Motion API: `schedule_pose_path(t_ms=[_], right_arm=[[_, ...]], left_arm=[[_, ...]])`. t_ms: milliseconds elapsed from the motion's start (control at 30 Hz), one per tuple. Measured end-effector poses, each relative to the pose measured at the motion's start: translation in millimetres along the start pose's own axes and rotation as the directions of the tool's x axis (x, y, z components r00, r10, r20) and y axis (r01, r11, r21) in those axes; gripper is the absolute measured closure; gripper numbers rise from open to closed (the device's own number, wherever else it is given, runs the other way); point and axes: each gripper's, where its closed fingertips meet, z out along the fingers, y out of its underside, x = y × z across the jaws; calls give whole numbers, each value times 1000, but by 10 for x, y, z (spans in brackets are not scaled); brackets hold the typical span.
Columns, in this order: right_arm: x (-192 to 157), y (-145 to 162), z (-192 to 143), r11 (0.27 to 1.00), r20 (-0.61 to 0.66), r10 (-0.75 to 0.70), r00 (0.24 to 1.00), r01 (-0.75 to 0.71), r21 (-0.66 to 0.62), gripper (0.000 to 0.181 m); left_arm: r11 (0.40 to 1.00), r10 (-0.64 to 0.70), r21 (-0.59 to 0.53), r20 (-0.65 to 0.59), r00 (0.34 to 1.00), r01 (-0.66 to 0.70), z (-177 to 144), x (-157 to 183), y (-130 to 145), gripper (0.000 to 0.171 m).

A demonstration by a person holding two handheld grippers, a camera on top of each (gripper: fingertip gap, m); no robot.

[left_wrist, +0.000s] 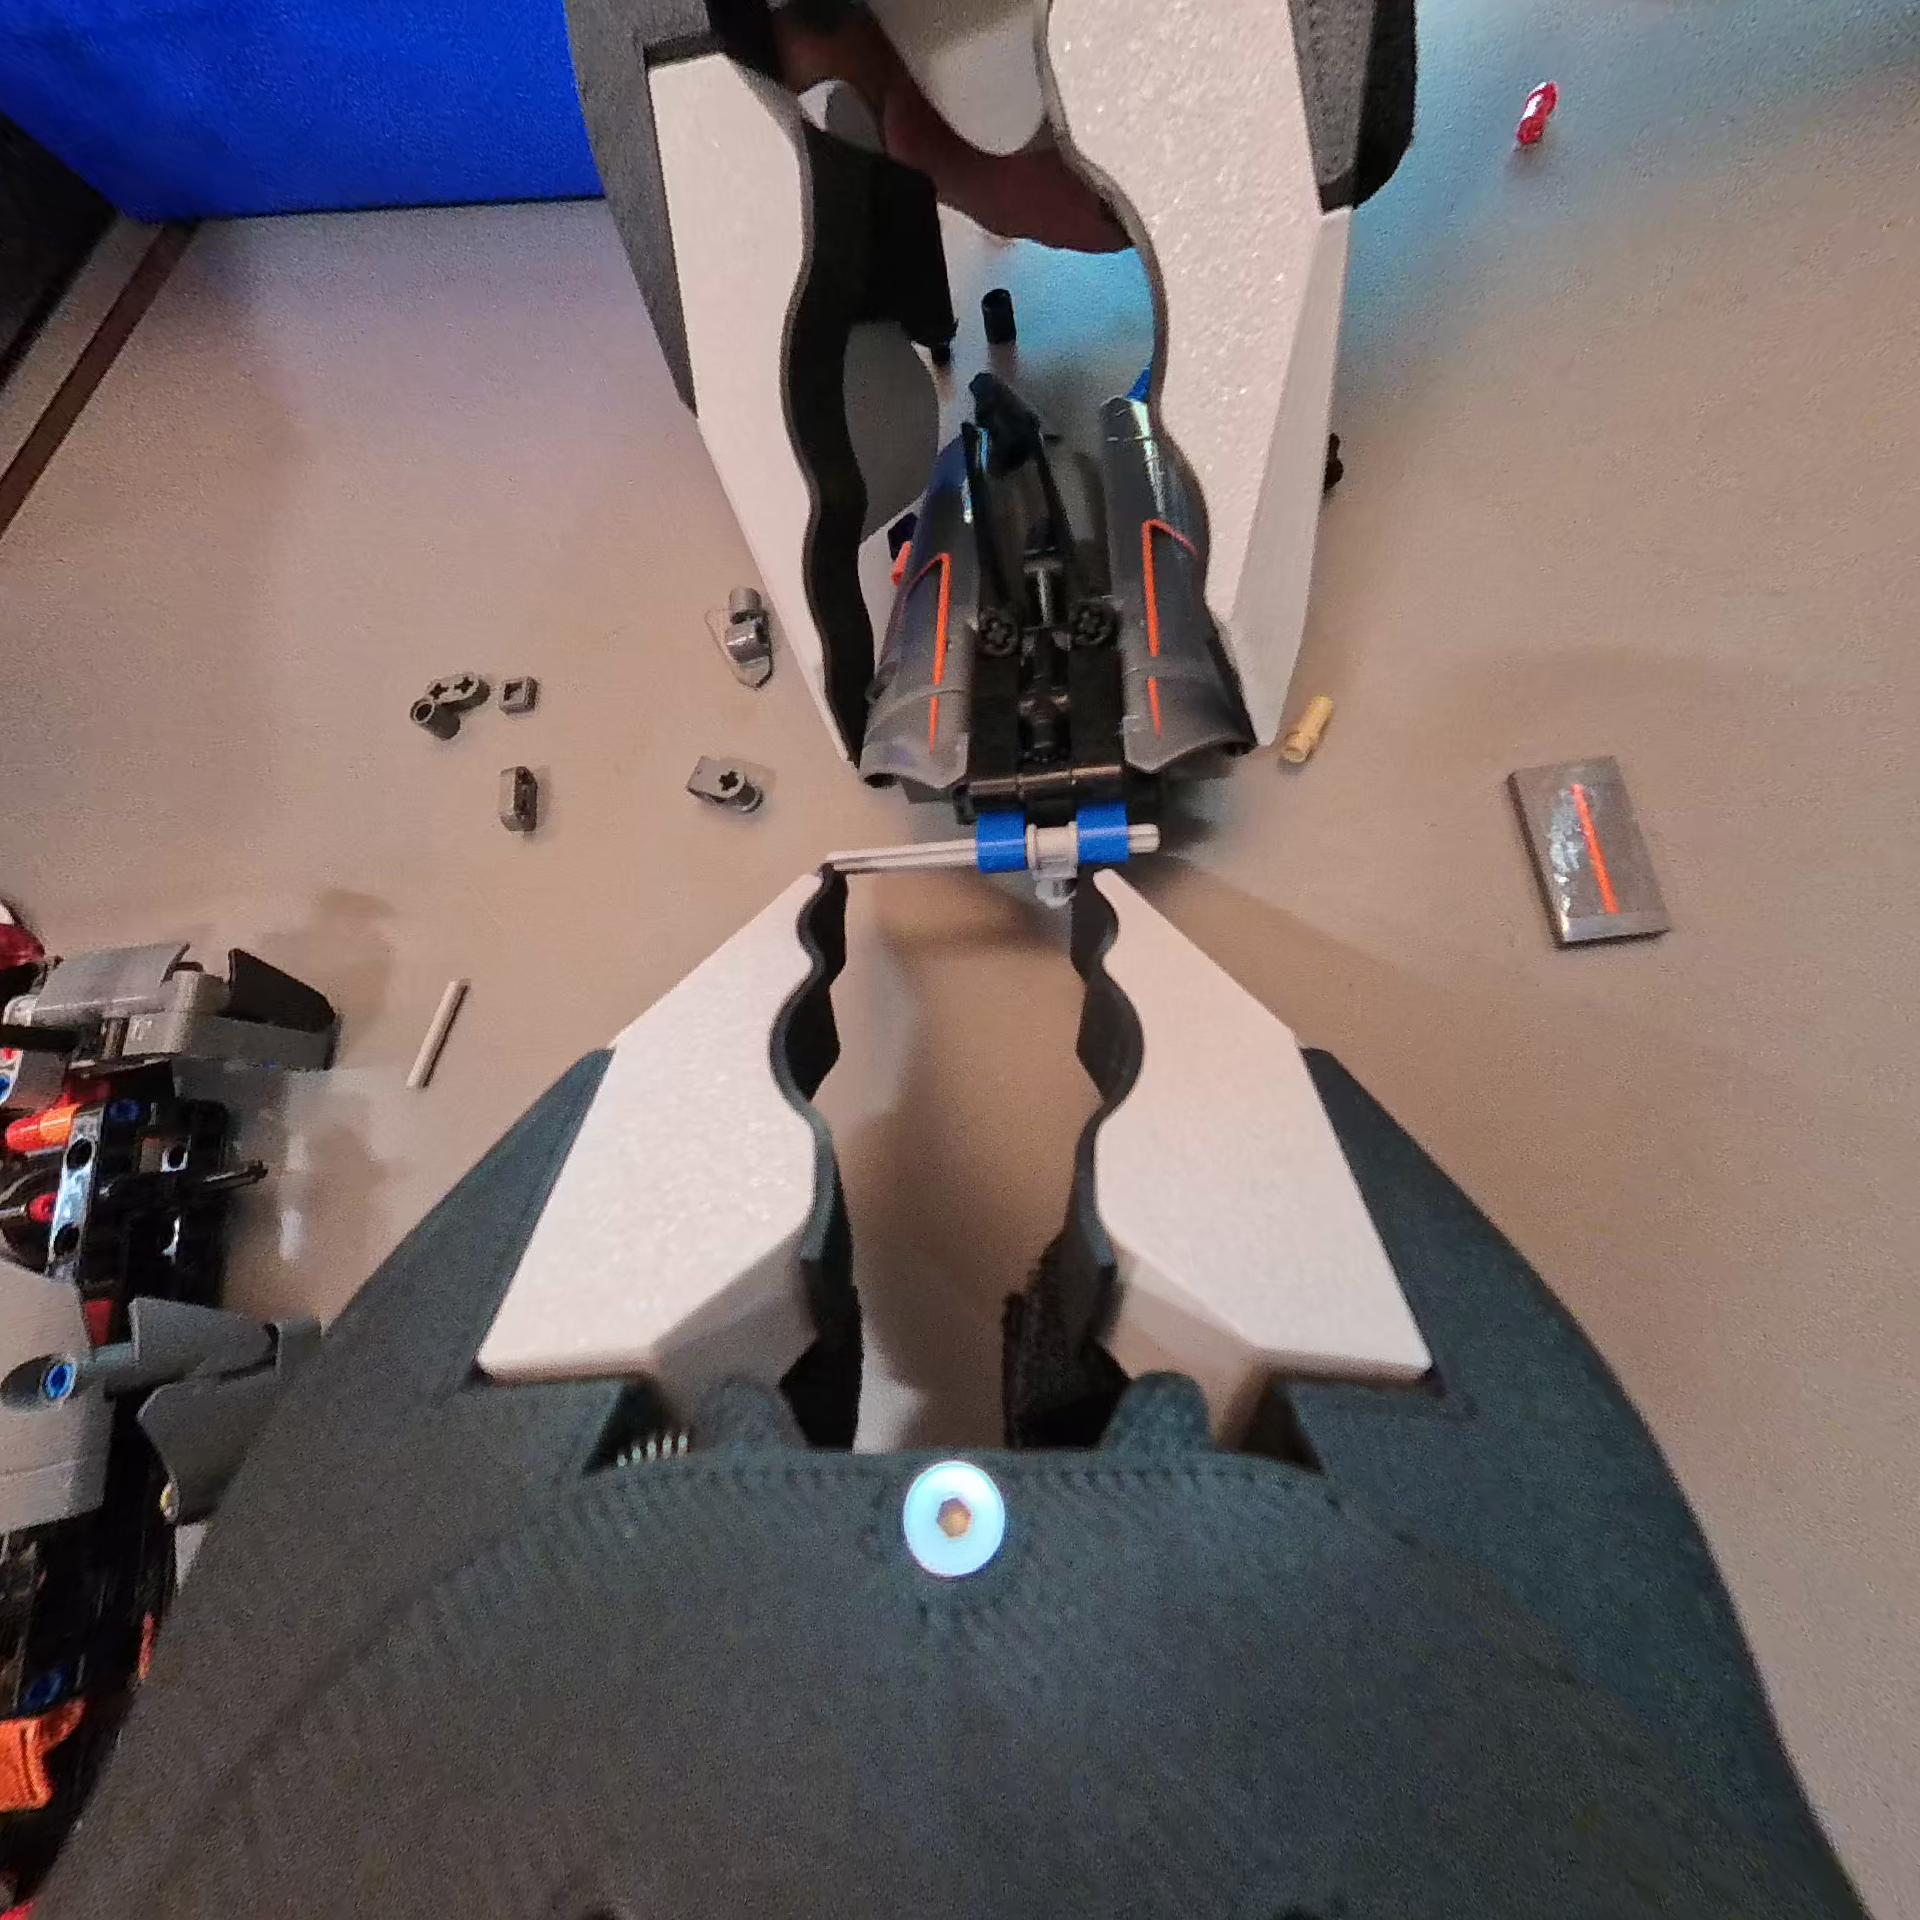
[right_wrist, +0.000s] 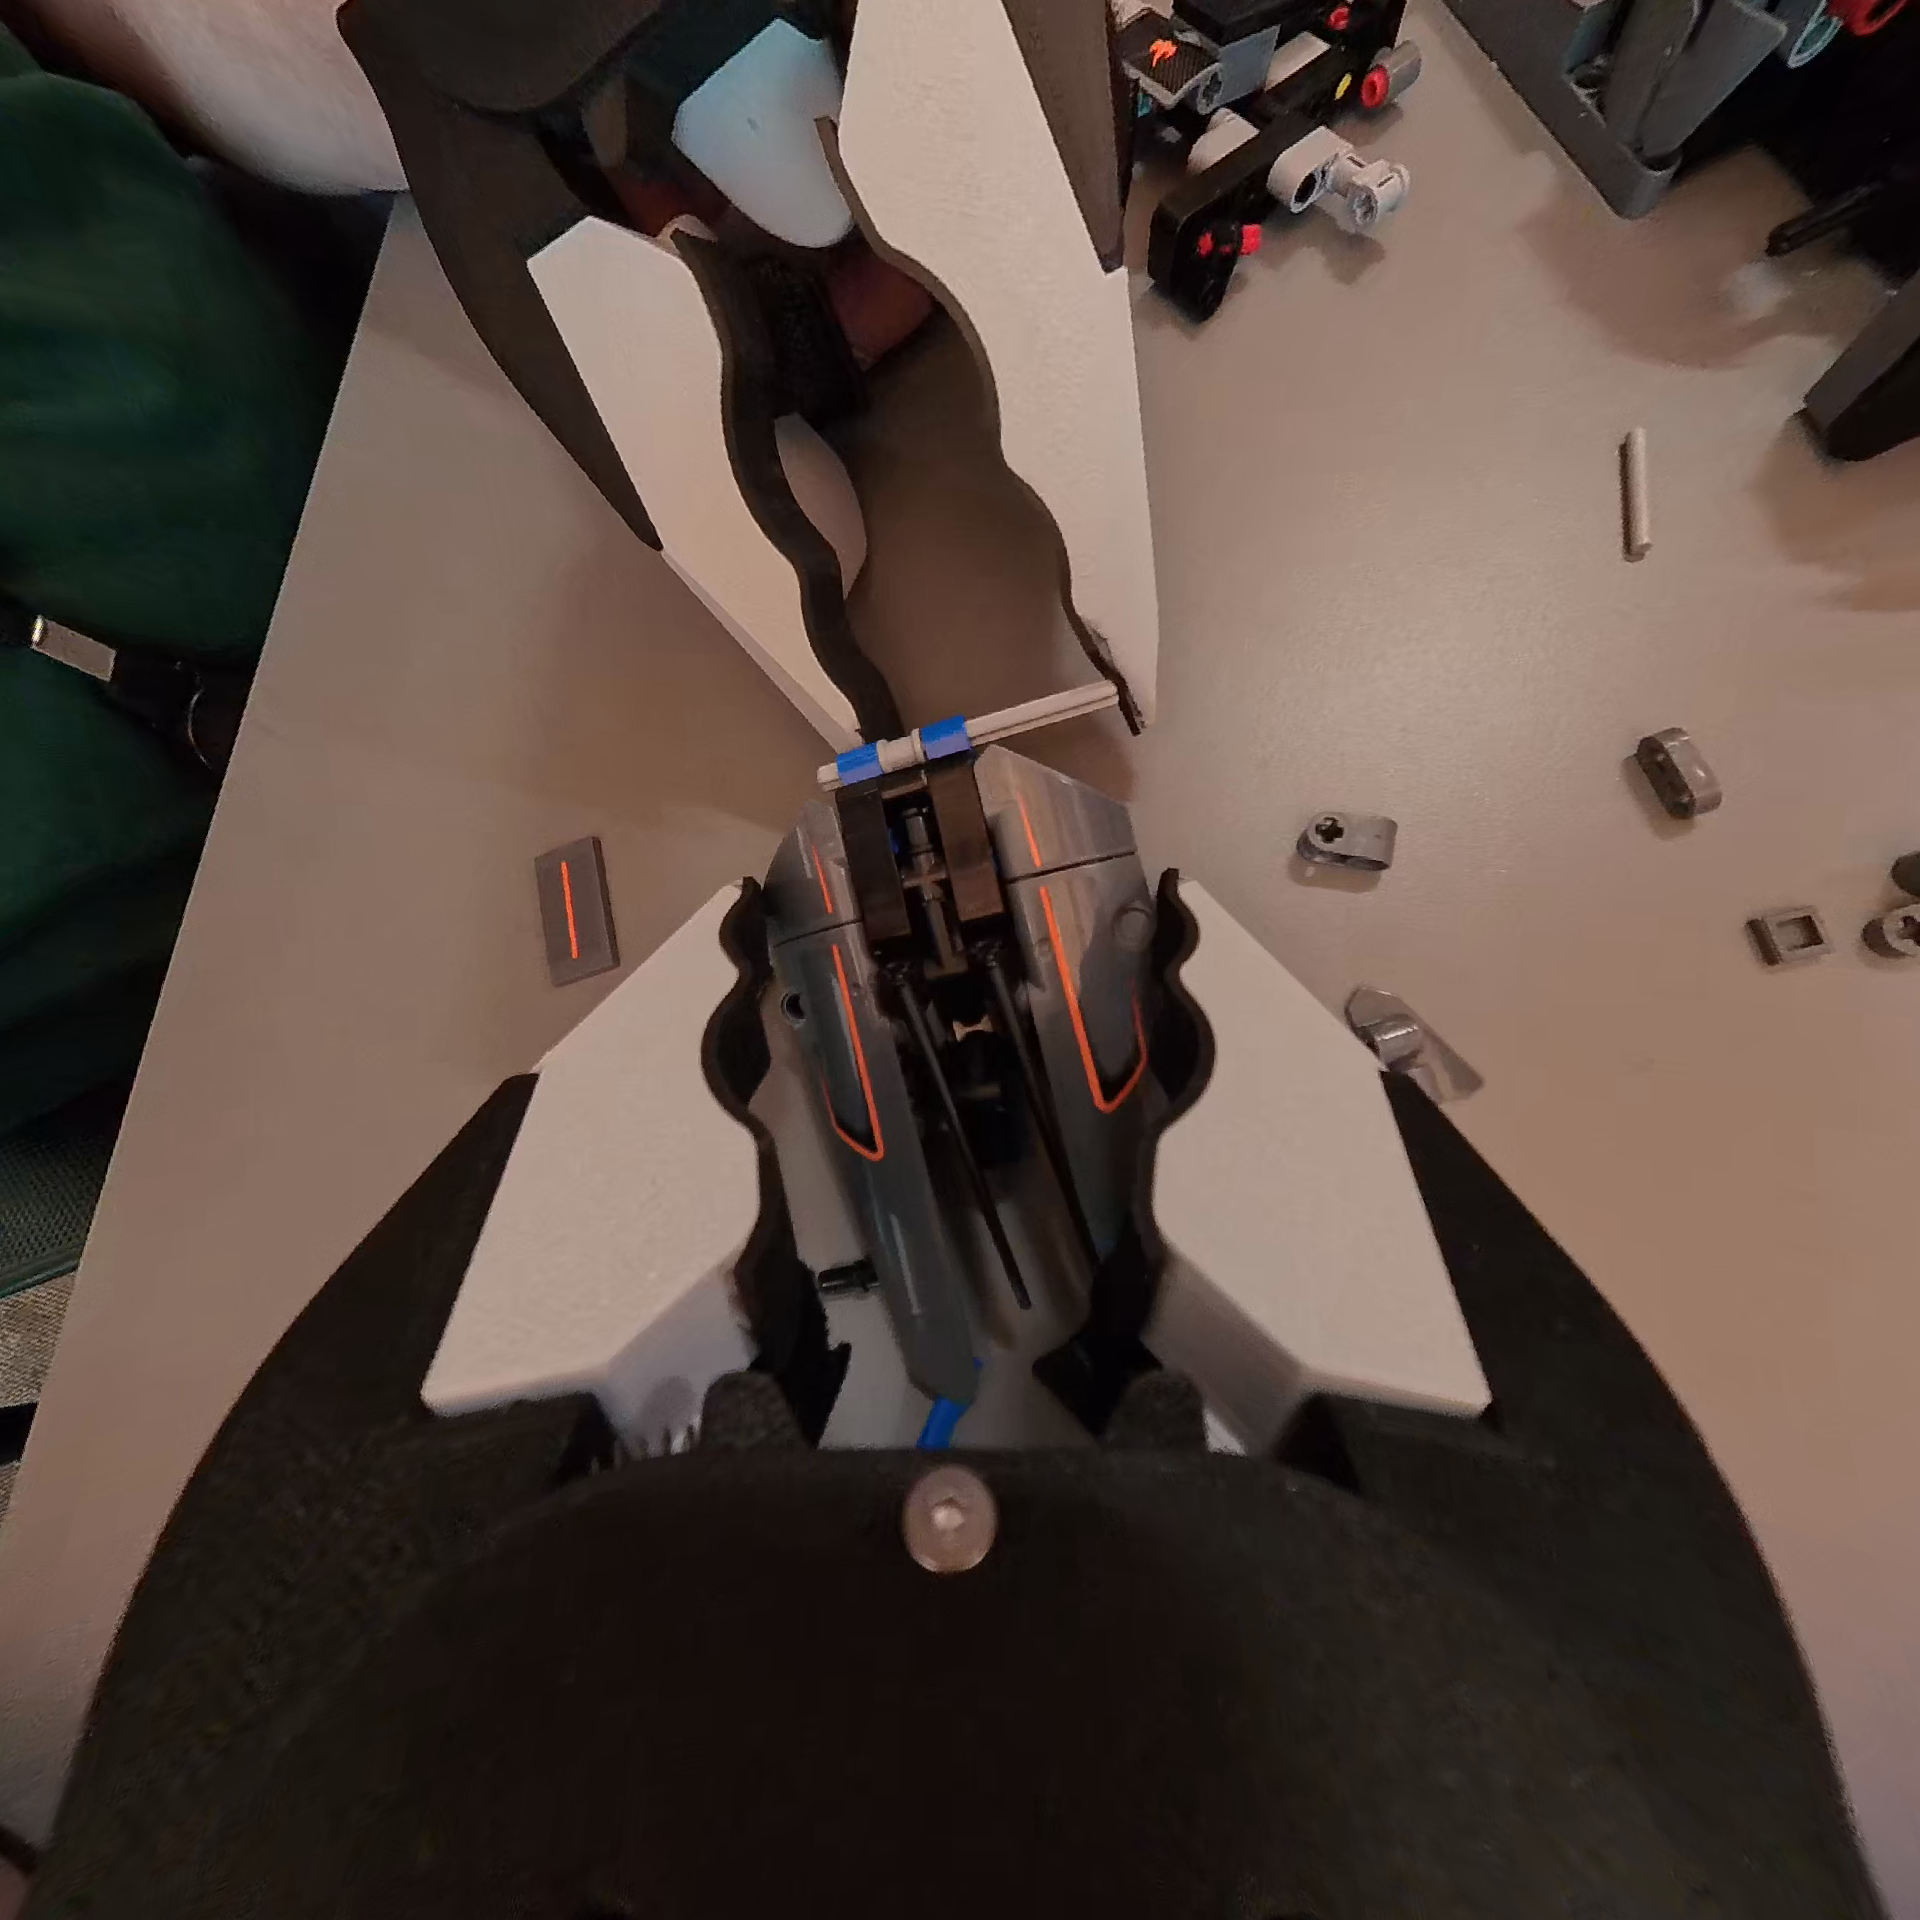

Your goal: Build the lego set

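My right gripper [right_wrist: 956,888] is shut on a dark grey lego sub-assembly [right_wrist: 1070,935] with orange lines and holds it over the tan table. The sub-assembly also shows in the left wrist view [left_wrist: 1174,634], between the right gripper's white fingers [left_wrist: 1288,436]. A light grey axle [left_wrist: 904,857] runs through two blue bushes [left_wrist: 1000,840] at its near end. My left gripper [left_wrist: 966,883] is open, its tips right at the axle. In the right wrist view one left fingertip [right_wrist: 1135,698] meets the axle's [right_wrist: 1039,715] free end.
Several loose grey connectors [left_wrist: 457,701] lie left of the sub-assembly. A tan pin [left_wrist: 1307,727], a grey tile with an orange line [left_wrist: 1587,850] and a red clear piece [left_wrist: 1536,111] lie right. A spare axle [left_wrist: 436,1034] and the larger model [left_wrist: 114,1143] are at left. Both grippers' tips are close together, under 4 cm apart.
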Motion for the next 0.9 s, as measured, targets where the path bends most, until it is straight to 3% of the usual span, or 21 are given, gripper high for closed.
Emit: schedule_pose_path(t_ms=[133, 167, 267, 433, 600, 900], right_arm=[[6, 2, 1, 1000, 1, 2, 1000, -2, 0, 108], [71, 7, 1, 1000, -41, 10, 999, -10, -2, 108], [61, 27, -5, 1000, -33, -3, 999, 2, -9, 108], [46, 21, 9, 1000, -32, -3, 999, 2, -11, 108], [37, 14, 21, 1000, -23, -4, 1000, 4, 2, 108], [36, 17, 21, 1000, -18, -9, 1000, 9, 10, 108]], left_arm=[[1000, 2, -1, -2, 1000, -2, 2, 7, -1, 130], [1000, 16, -8, -35, 999, -16, -7, 57, 10, 165], [999, 51, -12, -6, 999, -51, 9, 64, 4, 166], [999, -23, 31, -51, 998, 25, -60, 7, -9, 147], [999, -41, -10, -57, 998, 40, -56, -18, 80, 109], [999, 40, -24, -47, 998, -41, 15, 1, -7, 103]])
